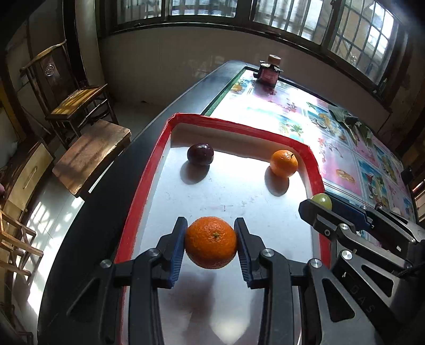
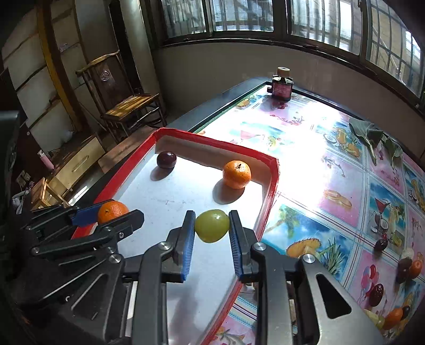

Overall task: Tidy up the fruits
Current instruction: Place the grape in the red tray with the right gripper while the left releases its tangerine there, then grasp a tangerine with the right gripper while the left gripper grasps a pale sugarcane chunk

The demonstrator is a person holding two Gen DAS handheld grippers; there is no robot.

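In your left wrist view, the left gripper (image 1: pixel 210 245) fingers clamp an orange (image 1: pixel 210 242) over the red-rimmed tray (image 1: pixel 148 185); lower it gently before releasing. In your right wrist view, the right gripper (image 2: pixel 211 233) fingers pinch a green fruit (image 2: pixel 211 225) above the tray's right rim; set it apart from the other orange (image 2: pixel 236 174).

A lived-in home, likely a dining or sun room: barred windows (image 2: pixel 239 16) run along the counter's (image 2: pixel 332 164) far edge, a carved wooden armchair (image 2: pixel 119 90) and a low wooden cabinet (image 2: pixel 77 162) stand past its left edge, and a fruit-print oilcloth covers it.
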